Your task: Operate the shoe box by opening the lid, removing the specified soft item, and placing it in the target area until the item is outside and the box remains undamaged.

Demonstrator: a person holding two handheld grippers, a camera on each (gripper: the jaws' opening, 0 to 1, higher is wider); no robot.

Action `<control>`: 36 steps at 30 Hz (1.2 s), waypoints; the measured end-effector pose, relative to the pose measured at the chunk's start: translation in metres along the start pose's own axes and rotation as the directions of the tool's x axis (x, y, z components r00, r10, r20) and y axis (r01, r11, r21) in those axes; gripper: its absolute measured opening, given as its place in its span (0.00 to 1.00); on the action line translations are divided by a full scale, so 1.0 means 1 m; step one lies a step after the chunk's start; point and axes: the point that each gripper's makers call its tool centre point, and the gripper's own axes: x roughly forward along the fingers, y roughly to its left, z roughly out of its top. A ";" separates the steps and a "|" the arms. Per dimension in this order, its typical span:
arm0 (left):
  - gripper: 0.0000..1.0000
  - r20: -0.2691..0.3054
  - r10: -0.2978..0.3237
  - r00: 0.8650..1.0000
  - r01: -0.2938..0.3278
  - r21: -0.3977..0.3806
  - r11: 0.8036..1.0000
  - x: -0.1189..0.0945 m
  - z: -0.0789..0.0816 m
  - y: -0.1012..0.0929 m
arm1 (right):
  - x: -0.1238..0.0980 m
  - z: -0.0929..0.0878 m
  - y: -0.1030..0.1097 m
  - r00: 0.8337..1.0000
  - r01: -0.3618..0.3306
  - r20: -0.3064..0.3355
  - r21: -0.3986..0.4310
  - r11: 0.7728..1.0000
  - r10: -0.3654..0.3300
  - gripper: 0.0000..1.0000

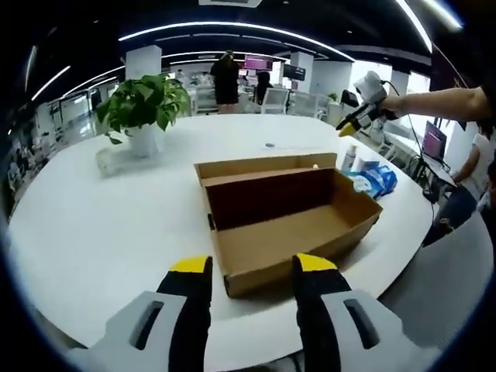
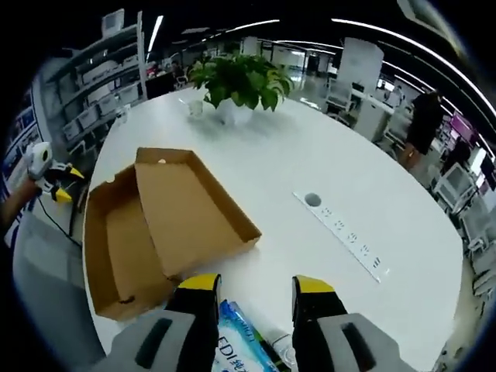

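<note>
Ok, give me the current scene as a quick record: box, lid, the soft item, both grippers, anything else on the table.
box: cardboard shoe box on the white table, interior looks empty
lid: open, folded back flat
soft item: blue-and-white soft pack on the table beside the box, outside it
left gripper: open, holding nothing, facing the box's near end
right gripper: open, above the soft pack, not gripping it
other: potted plant; power strip inset in the table
</note>
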 end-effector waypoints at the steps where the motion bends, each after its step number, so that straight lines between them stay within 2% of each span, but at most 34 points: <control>1: 0.39 0.003 0.003 1.000 -0.003 -0.009 1.000 0.001 0.001 0.001 | 0.001 0.001 0.001 1.000 0.005 0.005 0.017 1.000 -0.005 0.33; 9: 0.30 -0.009 0.023 1.000 -0.024 -0.052 0.998 0.009 -0.001 0.005 | 0.011 0.004 0.004 0.999 0.010 0.030 0.166 0.986 -0.015 0.31; 13: 0.29 -0.037 0.039 0.999 -0.042 -0.062 0.997 0.014 -0.006 0.008 | 0.019 0.006 0.010 0.999 -0.003 0.044 0.252 0.968 -0.009 0.31; 23: 0.17 -0.080 0.075 0.994 -0.085 -0.133 0.988 0.024 -0.016 0.022 | 0.040 0.005 0.021 0.999 -0.030 0.040 0.329 0.944 0.018 0.27; 28: 0.10 -0.090 0.070 0.993 -0.087 -0.196 0.977 0.030 -0.020 0.022 | 0.046 0.005 0.026 0.999 -0.040 0.047 0.388 0.921 0.024 0.25; 32: 0.05 -0.108 0.090 0.990 -0.112 -0.218 0.970 0.032 -0.025 0.026 | 0.054 0.004 0.025 0.998 -0.046 0.052 0.469 0.882 0.024 0.24; 36: 0.05 -0.112 0.095 0.989 -0.120 -0.241 0.963 0.033 -0.026 0.027 | 0.063 0.001 0.024 0.999 -0.041 0.050 0.517 0.855 0.017 0.24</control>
